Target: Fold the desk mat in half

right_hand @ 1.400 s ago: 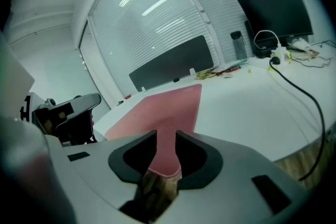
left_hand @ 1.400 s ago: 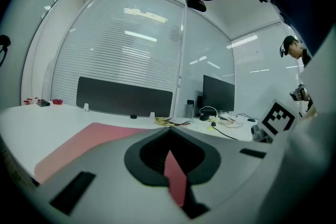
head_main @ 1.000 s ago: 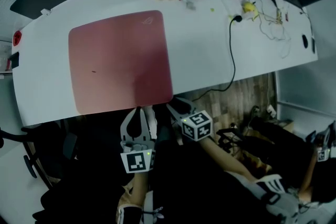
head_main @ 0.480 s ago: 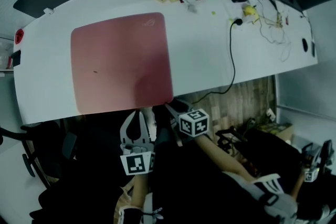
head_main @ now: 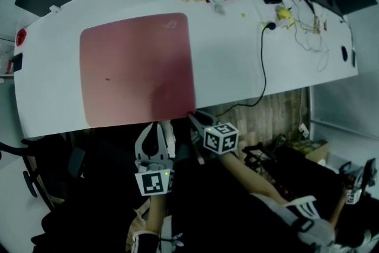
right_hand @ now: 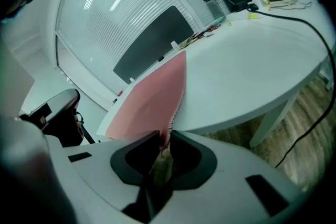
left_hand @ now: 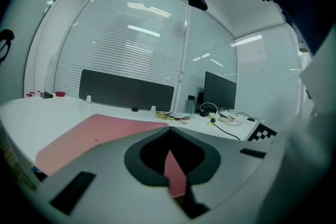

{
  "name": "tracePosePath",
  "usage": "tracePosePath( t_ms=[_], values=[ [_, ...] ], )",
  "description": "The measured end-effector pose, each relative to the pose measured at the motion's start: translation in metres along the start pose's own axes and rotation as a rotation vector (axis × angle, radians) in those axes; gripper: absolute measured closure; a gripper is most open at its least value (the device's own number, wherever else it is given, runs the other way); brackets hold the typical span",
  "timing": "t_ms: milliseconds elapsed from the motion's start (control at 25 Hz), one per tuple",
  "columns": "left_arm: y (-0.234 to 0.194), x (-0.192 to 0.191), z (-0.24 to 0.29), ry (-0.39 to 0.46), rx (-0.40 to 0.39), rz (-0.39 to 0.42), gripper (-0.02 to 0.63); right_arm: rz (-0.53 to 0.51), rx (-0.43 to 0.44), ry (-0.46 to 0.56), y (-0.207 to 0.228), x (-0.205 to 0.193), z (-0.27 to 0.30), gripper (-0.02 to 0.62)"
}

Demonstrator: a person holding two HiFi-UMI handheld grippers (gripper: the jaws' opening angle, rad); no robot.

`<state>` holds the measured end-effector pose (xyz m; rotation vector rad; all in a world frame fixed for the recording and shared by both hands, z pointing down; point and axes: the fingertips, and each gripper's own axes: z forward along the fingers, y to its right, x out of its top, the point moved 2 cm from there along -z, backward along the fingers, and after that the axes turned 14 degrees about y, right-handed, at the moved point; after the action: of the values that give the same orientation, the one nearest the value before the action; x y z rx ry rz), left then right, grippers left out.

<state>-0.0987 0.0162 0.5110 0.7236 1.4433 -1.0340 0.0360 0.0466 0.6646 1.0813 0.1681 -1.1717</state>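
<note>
The pink desk mat (head_main: 136,68) is lying flat on the white desk (head_main: 237,62), left of the middle, with its near edge right along the desk's front edge. The left gripper (head_main: 159,124) has its jaws pressed together on that near edge, and you can see a strip of mat between them. The right gripper (head_main: 192,119) is at the near right corner. Its jaws have just been closing and now pinch the corner. A black cable (head_main: 262,65) runs off the desk further right.

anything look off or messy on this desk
Nothing is spilled or damaged. The desk mat lies flat and unfolded. The only oddities are a black cable that trails over the front edge of the desk and loose wires tangled near its far right corner.
</note>
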Motion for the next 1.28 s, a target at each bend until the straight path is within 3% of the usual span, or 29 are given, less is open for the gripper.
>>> tracePosePath(
  t_ms=[120,400,720,1280],
  values=[
    [-0.001,0.0,0.001,-0.005,0.009,-0.009,0.604,-0.027,0.018,0.016,-0.007,0.007,-0.003,0.577],
    [-0.001,0.004,0.001,0.014,0.015,-0.007,0.604,-0.061,0.071,0.002,-0.021,0.013,-0.004,0.58],
    [0.01,0.016,0.009,0.051,0.012,-0.006,0.604,-0.138,0.189,0.005,-0.048,0.034,-0.001,0.58],
    [0.013,0.07,0.016,0.162,0.106,0.102,0.604,-0.273,0.402,-0.002,-0.095,0.071,0.017,0.58]
  ],
)
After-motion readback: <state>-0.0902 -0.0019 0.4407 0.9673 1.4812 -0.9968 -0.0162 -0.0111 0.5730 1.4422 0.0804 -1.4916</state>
